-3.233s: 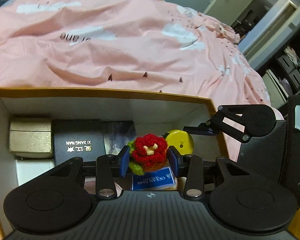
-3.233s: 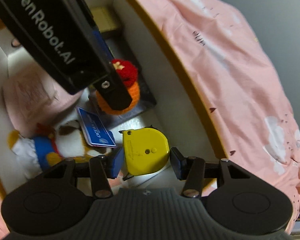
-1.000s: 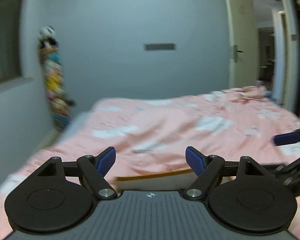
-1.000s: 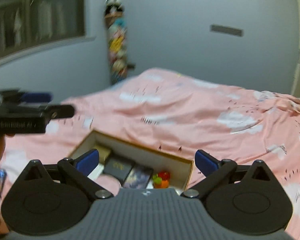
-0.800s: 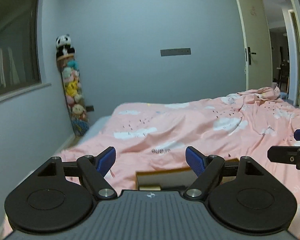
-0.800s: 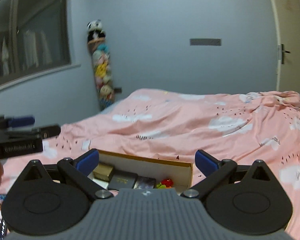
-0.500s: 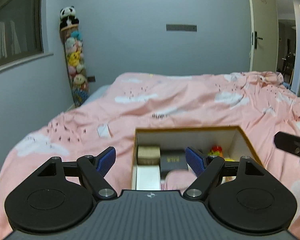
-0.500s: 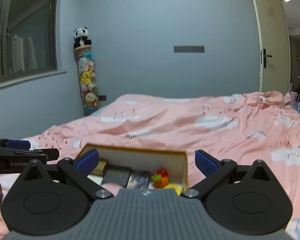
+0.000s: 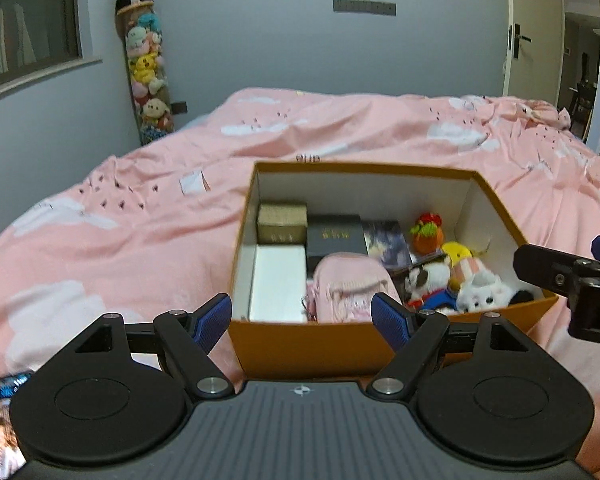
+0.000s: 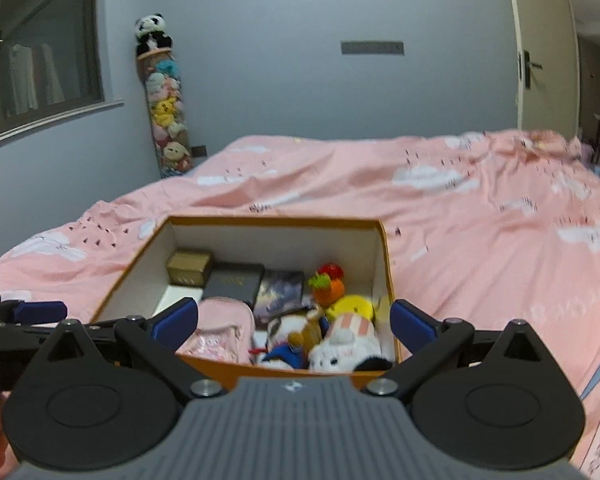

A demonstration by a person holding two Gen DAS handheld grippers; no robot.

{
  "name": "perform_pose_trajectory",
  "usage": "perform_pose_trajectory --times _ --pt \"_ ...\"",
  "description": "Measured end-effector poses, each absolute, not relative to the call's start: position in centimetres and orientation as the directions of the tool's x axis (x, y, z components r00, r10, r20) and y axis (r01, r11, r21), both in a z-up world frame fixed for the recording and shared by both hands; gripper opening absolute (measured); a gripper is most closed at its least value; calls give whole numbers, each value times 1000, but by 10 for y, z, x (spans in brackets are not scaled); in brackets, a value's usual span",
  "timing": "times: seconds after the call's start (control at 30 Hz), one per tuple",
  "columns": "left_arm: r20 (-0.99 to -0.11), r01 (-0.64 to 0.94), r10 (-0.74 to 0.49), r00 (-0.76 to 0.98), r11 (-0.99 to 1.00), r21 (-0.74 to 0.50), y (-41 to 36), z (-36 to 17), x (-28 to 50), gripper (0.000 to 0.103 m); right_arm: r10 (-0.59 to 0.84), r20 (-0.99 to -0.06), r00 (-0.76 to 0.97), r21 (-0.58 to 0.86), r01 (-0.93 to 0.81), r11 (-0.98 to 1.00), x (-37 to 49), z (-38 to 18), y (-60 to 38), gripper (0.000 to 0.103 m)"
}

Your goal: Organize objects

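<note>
An open orange cardboard box (image 10: 204, 362) with white inner walls sits on a pink bedspread with white cloud prints (image 10: 480, 240). Inside lie a gold box (image 10: 190, 266), a black box (image 10: 233, 286), a pink pouch (image 10: 220, 334), a crocheted orange-and-red flower (image 10: 327, 284), a yellow round tape measure (image 10: 352, 307) and plush toys (image 10: 340, 344). The right gripper (image 10: 294, 322), jaws wide apart, hovers before the box, empty.

**Object counts, box on bed**

One orange box (image 9: 312, 344) is sitting on one pink bedspread (image 9: 112, 240). Inside it are lying: one gold box (image 9: 282, 222), one black box (image 9: 334, 236), one white box (image 9: 277, 282), one dark booklet (image 9: 385, 240), one pink pouch (image 9: 350, 286), one crocheted flower pot (image 9: 428, 232), one yellow tape measure (image 9: 456, 251). Plush toys in the box are showing as about three, heaped together; exact count is unclear. Two grippers are showing: left gripper (image 9: 302, 318), right gripper (image 10: 294, 322).
</note>
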State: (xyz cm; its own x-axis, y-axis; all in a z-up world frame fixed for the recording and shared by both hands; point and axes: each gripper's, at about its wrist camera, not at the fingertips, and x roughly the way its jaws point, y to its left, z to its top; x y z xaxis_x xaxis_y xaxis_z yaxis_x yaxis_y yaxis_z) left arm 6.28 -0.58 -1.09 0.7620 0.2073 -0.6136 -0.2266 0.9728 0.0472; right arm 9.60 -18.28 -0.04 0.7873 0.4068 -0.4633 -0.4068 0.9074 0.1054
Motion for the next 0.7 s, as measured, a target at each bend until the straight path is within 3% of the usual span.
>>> perform_pose_trajectory --times 0.33,0.7 --pt "-673 -210 180 717 977 38 -9 -30 69 93 394 -534 748 107 -403 909 104 -21 -178 102" --pt "-672 -211 178 719 977 33 -8 -29 67 93 384 -559 735 89 -408 909 103 -25 -175 102"
